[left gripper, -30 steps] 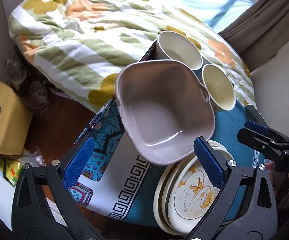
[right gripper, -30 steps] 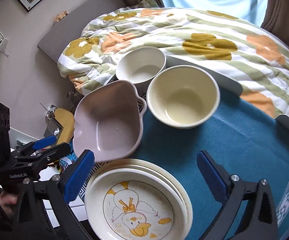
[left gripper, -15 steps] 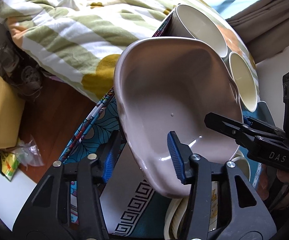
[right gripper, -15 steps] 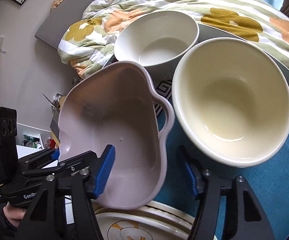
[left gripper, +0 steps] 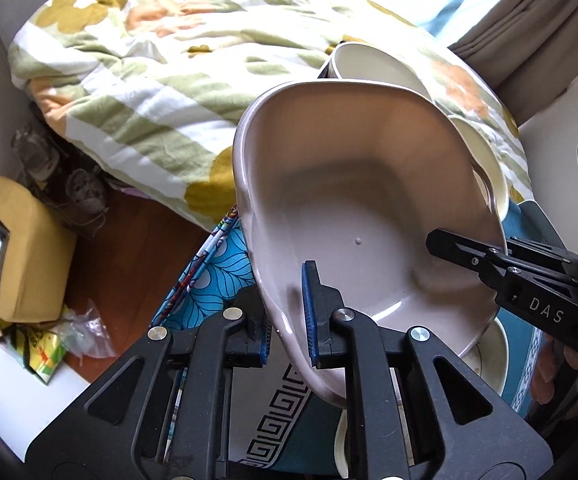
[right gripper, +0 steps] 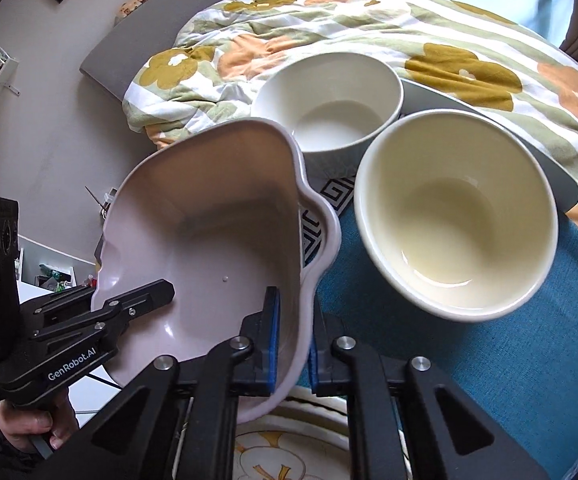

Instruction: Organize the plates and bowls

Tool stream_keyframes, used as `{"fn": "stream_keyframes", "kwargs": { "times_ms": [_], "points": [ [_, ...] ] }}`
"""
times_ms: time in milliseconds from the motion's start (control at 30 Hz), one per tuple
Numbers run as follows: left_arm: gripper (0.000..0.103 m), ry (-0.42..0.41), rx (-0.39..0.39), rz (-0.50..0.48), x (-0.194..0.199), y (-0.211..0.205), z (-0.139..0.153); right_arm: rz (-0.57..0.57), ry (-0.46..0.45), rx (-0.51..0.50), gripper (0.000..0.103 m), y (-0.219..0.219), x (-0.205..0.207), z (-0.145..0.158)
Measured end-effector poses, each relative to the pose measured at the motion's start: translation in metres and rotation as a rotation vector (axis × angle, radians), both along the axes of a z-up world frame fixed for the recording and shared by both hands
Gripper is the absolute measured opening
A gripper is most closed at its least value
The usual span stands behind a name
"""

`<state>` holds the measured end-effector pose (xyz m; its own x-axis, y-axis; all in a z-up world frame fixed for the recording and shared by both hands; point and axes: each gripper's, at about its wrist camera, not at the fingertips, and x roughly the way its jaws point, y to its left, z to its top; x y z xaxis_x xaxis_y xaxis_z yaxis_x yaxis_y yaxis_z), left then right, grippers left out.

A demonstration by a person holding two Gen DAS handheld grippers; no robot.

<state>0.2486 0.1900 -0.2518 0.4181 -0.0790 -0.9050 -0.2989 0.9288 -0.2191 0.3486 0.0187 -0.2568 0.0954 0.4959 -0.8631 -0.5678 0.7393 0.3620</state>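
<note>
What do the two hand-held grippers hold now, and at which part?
Both grip the pink bowl by its rim: left hand-held gripper, right hand-held gripper on the opposite side.

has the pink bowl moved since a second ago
Yes. The pink bowl, pinched by both grippers, has lifted and tilted: its near rim now overlaps the duck plate stack, while the cream bowl beside it stays on the table.

Bright window daylight from behind, washed-out bedding [left gripper: 161, 64], sharp focus, fisheye-curved dark corners

Cream bowl [right gripper: 455, 216] crowds pink bowl [right gripper: 209, 240]; teal cloth [right gripper: 489, 360] bare.
</note>
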Motion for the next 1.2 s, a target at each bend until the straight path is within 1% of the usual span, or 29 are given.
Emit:
{"fn": "stream_keyframes", "kwargs": {
  "times_ms": [100, 233, 333, 467, 567, 700, 833, 1033, 1200],
  "points": [
    [0.011, -0.048, 0.041, -0.011, -0.011, -0.013, 0.029, -0.010, -0.017, 0.044, 0.011, -0.015, -0.011, 0.021],
    [0.011, -0.097, 0.095, -0.051, -0.026, -0.048, 0.069, -0.033, -0.065, 0.081, 0.011, -0.047, -0.033, 0.053],
    [0.011, -0.123, 0.095, -0.096, -0.037, -0.080, 0.092, -0.074, -0.096, 0.098, 0.011, -0.083, -0.053, 0.076],
    [0.011, -0.153, 0.077, -0.183, -0.051, -0.132, 0.110, -0.169, -0.113, 0.118, 0.011, -0.144, -0.079, 0.099],
    [0.011, -0.160, 0.062, -0.257, -0.060, -0.179, 0.112, -0.242, -0.135, 0.103, 0.011, -0.186, -0.101, 0.108],
    [0.011, -0.154, 0.029, -0.358, -0.070, -0.237, 0.105, -0.337, -0.148, 0.074, 0.011, -0.244, -0.128, 0.109],
    [0.011, -0.125, -0.004, -0.456, -0.078, -0.289, 0.086, -0.435, -0.126, 0.047, 0.011, -0.297, -0.151, 0.098],
    [0.011, -0.062, -0.044, -0.567, -0.077, -0.351, 0.041, -0.551, -0.089, -0.021, 0.011, -0.354, -0.173, 0.065],
    [0.011, -0.006, -0.049, -0.617, -0.068, -0.385, 0.002, -0.624, -0.065, -0.036, 0.011, -0.383, -0.175, 0.031]
  ]
}}
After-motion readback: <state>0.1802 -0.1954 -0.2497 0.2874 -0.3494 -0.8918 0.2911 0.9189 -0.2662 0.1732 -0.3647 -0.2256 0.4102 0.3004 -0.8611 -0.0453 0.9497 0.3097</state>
